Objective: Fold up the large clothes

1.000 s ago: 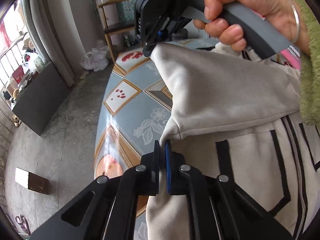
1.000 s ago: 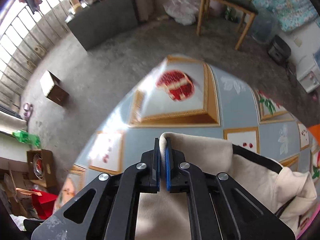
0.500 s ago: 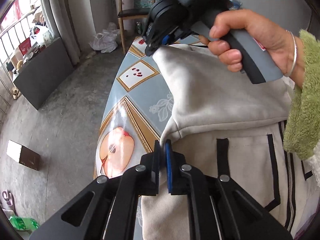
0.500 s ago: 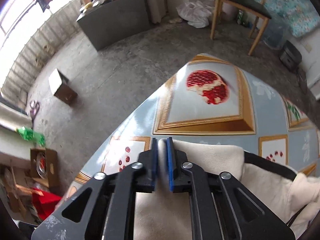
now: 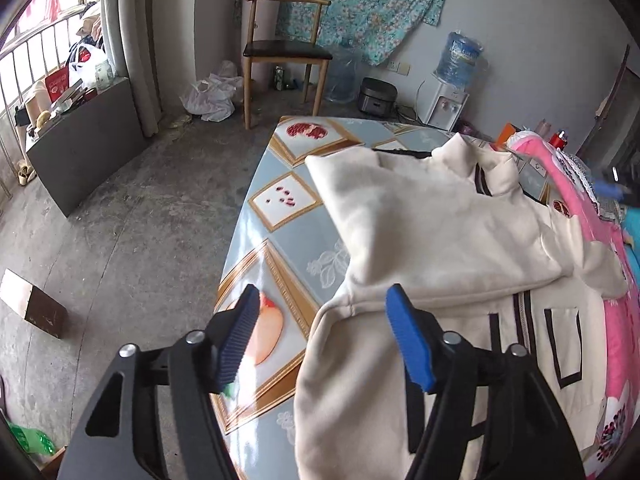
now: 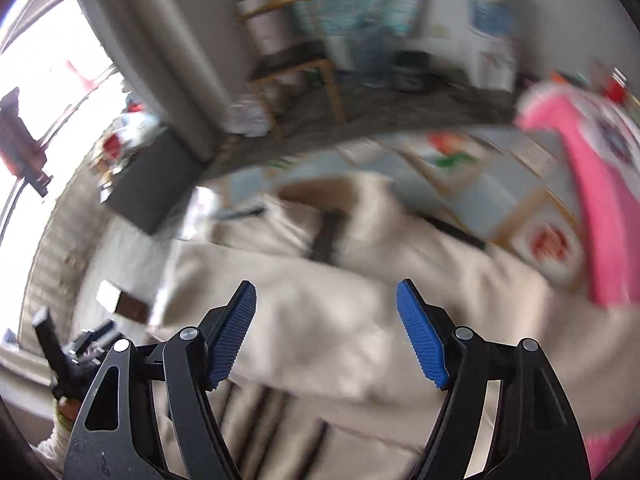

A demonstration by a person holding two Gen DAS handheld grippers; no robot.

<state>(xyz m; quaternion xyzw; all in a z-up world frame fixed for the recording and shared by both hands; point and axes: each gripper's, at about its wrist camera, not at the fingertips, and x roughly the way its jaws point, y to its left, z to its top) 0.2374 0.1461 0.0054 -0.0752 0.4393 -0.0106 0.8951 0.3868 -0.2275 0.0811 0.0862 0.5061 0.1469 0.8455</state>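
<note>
One cream jacket (image 5: 432, 232) with black trim lies on the table (image 5: 280, 216), its side folded over the front. A pink cloth (image 5: 560, 168) lies beside it. Both tongs have just been opening: the left gripper (image 5: 320, 340) stands wide, hem fabric between its blue pads (image 5: 408, 340) but not pinched; the right gripper (image 6: 326, 332) is spread wide too, holding nothing above the jacket, in a blurry view. Also there: one wooden chair (image 5: 284, 48), one water dispenser (image 5: 448, 100), two water jugs, one small box (image 5: 32, 304). No writing I can read.
</note>
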